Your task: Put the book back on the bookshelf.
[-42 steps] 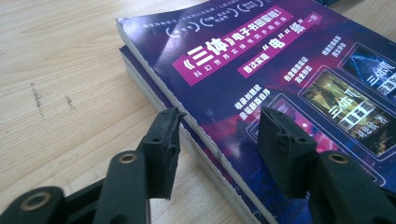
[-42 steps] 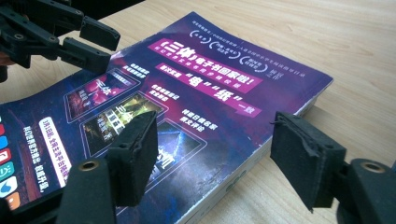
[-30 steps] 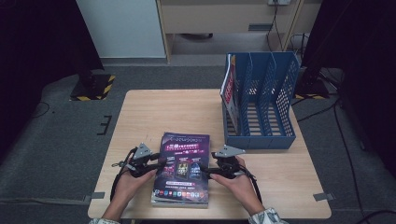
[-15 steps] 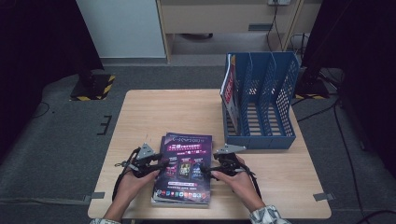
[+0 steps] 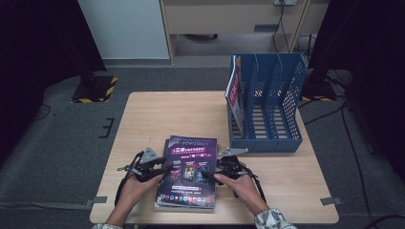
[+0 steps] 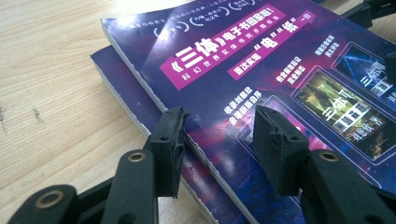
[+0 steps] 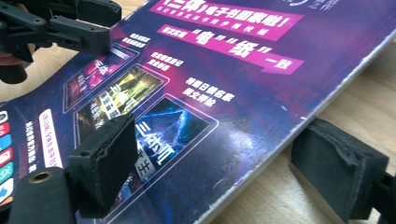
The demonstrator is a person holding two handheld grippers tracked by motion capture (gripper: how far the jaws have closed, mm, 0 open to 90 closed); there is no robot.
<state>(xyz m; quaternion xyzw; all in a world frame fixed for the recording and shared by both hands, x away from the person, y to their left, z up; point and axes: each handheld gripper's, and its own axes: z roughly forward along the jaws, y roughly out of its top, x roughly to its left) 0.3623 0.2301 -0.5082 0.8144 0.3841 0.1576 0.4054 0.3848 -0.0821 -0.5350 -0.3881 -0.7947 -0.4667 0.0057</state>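
Two purple magazines lie stacked near the front edge of the wooden table (image 5: 157, 114), the top magazine (image 5: 188, 164) skewed a little over the lower magazine (image 5: 184, 202), whose cover is almost all hidden – only its edges peek out.

The left gripper (image 5: 165, 168) sits at the stack's left side. In the left gripper view one jaw stands over the top cover and the other hangs just off its torn-looking page edge, above the lower magazine; the pads are apart and I cannot see either pressing, so it reads as open around that edge.

The right gripper (image 5: 210, 172) is at the opposite side. Its jaws have just been opening, and in the right gripper view they stand wide, one pad above the cover and one out over bare wood, with the top magazine's edge between them and untouched.

Both hands are cut off by the bottom of the high view.

Further back at the right stands a blue file rack (image 5: 277, 138), with a red and white booklet (image 5: 233, 90) upright in its leftmost slot, mostly hidden by the divider
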